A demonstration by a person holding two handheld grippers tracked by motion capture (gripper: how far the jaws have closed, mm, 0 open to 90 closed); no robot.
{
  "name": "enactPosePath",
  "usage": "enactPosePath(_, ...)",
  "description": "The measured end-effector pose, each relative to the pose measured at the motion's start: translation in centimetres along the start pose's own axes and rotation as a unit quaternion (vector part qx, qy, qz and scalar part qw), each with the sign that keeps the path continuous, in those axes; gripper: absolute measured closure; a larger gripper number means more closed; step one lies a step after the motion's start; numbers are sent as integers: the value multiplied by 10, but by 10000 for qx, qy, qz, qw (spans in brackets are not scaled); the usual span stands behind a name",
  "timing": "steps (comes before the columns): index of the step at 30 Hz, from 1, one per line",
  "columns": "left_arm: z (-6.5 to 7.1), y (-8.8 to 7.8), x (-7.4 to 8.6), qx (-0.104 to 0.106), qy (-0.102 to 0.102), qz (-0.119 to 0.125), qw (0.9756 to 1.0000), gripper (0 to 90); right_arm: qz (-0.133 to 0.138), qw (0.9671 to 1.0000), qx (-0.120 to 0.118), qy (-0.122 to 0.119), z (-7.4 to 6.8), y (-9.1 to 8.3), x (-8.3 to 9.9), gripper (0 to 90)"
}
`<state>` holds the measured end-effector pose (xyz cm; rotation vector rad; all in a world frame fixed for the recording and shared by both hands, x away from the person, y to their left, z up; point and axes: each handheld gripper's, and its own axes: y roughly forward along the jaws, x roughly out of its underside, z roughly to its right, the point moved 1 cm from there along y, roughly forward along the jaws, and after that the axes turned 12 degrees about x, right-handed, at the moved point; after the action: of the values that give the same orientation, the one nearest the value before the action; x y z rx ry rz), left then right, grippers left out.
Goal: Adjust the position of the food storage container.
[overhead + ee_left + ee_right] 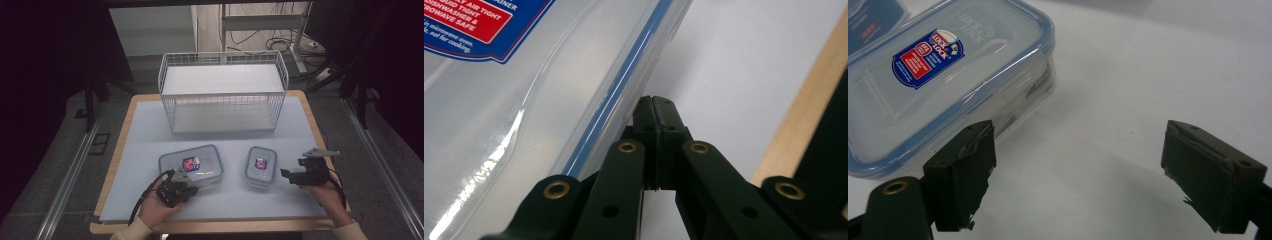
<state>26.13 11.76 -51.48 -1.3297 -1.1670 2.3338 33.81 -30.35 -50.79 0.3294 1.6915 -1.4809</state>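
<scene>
From above, your left gripper (186,189) meets the near edge of the large lidded container (191,165); a smaller container (261,165) sits left of your right gripper (285,173). Left gripper view: jaws clenched, empty, beside the container's blue rim (624,80). Right gripper view: jaws spread wide, the smaller container (943,75) just beyond.

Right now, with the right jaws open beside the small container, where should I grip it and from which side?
Probably take the small container across its narrow width, coming down from above. It lies flat on the mat with its lid on, and the long sides look straight and free. The right gripper stands open at its near corner, nothing between the jaws, so shift it over the body first.
</scene>
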Motion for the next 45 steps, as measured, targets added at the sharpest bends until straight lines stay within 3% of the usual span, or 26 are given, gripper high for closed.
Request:
enactPosePath(10,-8,1,-5,-46,-76,109,9999,900,-5,10000,6,-36,0,0,0,142)
enactPosePath(16,2,-31,4,78,-138,561,9983,900,-12,10000,3,-13,0,-1,0,142)
enactPosePath(21,-9,-70,18,-134,-481,1061,9931,900,32,10000,28,-17,2,-2,0,143)
enactPosePath(24,-24,-87,30,-303,-786,1291,9881,900,67,10000,28,-10,2,-4,-1,143)
enactPosePath(26,-36,-95,38,-509,-991,1345,9846,900,82,10000,32,4,2,-4,-2,143)
enactPosePath(28,-48,-100,47,-560,-1230,1393,9810,900,89,9999,44,15,3,-4,-2,143)
enactPosePath(31,-60,-98,57,-501,-1465,1365,9785,900,79,10000,52,23,4,-4,-1,143)
enactPosePath(37,-75,-81,60,-301,-1663,1224,9780,900,107,9999,43,25,3,-5,-2,143)
enactPosePath(42,-85,-71,56,-288,-1727,1099,9784,900,104,9999,47,23,3,-5,-2,143)
enactPosePath(45,-91,-69,54,-258,-1799,1124,9769,900,98,9999,50,26,3,-5,-2,143)
